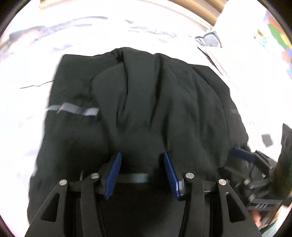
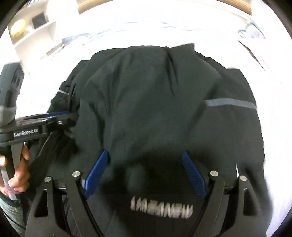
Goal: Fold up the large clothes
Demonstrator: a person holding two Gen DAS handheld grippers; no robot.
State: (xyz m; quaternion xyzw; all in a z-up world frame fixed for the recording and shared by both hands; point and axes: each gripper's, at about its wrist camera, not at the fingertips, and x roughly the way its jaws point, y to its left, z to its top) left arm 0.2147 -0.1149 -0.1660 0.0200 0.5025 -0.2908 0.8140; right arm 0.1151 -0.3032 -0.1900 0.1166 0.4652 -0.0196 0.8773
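Note:
A large dark green-black garment (image 1: 146, 102) with grey reflective stripes lies bunched and partly folded on a white bed sheet (image 1: 73, 42). It also fills the right wrist view (image 2: 155, 102), where grey lettering shows near its front edge. My left gripper (image 1: 142, 155) is open just above the near part of the cloth, blue pads (image 1: 115, 173) spread with fabric between them. My right gripper (image 2: 145, 155) is open over the cloth too. The right gripper shows at the right edge of the left wrist view (image 1: 244, 155), and the left gripper at the left of the right wrist view (image 2: 58, 114).
White bed sheet (image 2: 127, 31) surrounds the garment. A wooden bed edge (image 1: 199, 9) runs along the back. A white shelf unit (image 2: 32, 31) stands at far left. Pale folded bedding (image 1: 246, 60) and a colourful item (image 1: 281, 32) lie at right. A thin dark cord (image 1: 36, 85) lies on the sheet.

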